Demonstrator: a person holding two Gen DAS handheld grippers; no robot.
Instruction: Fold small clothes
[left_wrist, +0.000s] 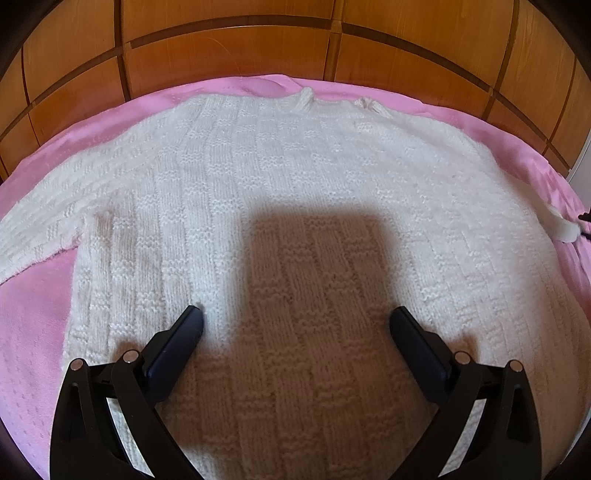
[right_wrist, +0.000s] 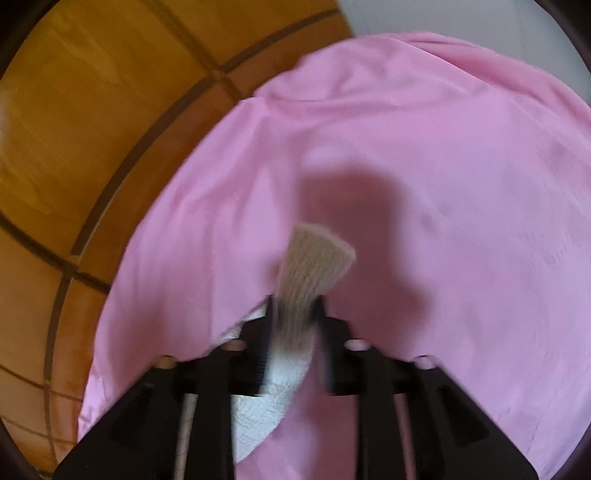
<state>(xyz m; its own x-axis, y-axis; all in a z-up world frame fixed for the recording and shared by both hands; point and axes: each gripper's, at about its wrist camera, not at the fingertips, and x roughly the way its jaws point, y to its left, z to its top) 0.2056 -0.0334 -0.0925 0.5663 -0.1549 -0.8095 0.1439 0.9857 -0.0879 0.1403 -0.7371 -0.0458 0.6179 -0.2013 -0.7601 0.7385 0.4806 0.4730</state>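
A small white knitted sweater (left_wrist: 295, 177) lies flat on a pink blanket (left_wrist: 33, 317), neck toward the wooden headboard. Its left sleeve (left_wrist: 37, 229) stretches out to the left. My left gripper (left_wrist: 295, 317) is open and empty, just above the sweater's lower body, its shadow on the knit. My right gripper (right_wrist: 295, 302) is shut on the sweater's right sleeve cuff (right_wrist: 314, 258), which sticks out past the fingers and is lifted above the blanket (right_wrist: 461, 221). That cuff also shows at the right edge of the left wrist view (left_wrist: 561, 225).
A wooden headboard (left_wrist: 295, 48) runs behind the bed and also shows in the right wrist view (right_wrist: 92, 129). The blanket is rumpled at the far corner (right_wrist: 388, 66), with a white wall (right_wrist: 443, 14) beyond.
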